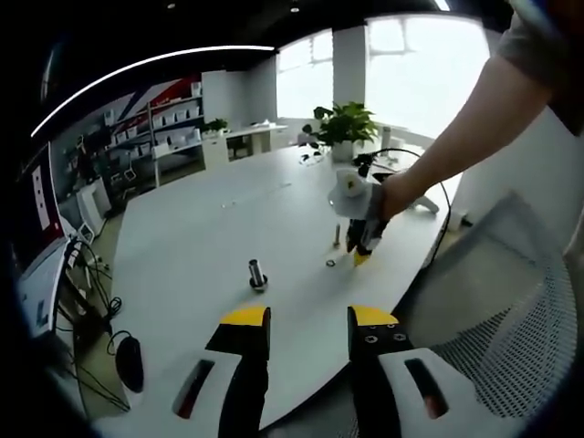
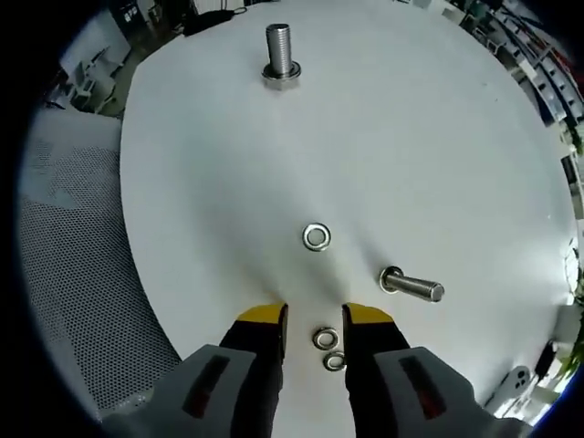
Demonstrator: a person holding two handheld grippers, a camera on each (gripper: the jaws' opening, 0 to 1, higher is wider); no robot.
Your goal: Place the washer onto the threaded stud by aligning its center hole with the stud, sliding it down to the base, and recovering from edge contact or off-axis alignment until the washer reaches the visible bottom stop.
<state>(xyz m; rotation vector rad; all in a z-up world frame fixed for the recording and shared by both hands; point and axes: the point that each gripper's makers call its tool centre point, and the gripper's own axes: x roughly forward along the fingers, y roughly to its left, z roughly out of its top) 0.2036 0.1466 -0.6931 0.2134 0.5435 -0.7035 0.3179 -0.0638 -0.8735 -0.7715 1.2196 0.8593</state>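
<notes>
A threaded stud point(image 1: 257, 274) point(image 2: 280, 55) stands upright on its round base on the white table point(image 1: 201, 228) point(image 2: 411, 137). A second, thinner bolt point(image 1: 337, 235) point(image 2: 411, 286) stands to one side of it. A loose washer point(image 1: 330, 264) point(image 2: 317, 237) lies flat between the two. Two more washers point(image 2: 324, 338) point(image 2: 335, 361) lie on the table in the gap of my open right gripper point(image 2: 316, 318) point(image 1: 361, 254), which a person's hand holds low over the table near its edge. My left gripper point(image 1: 308, 319) is open with nothing in it, short of the stud.
A grey mesh chair point(image 1: 511, 301) point(image 2: 73, 274) sits close to the table's curved near edge. A potted plant point(image 1: 345, 123) stands at the far end of the table. Cables and a dark mouse point(image 1: 130, 360) are down at the left, beside shelves.
</notes>
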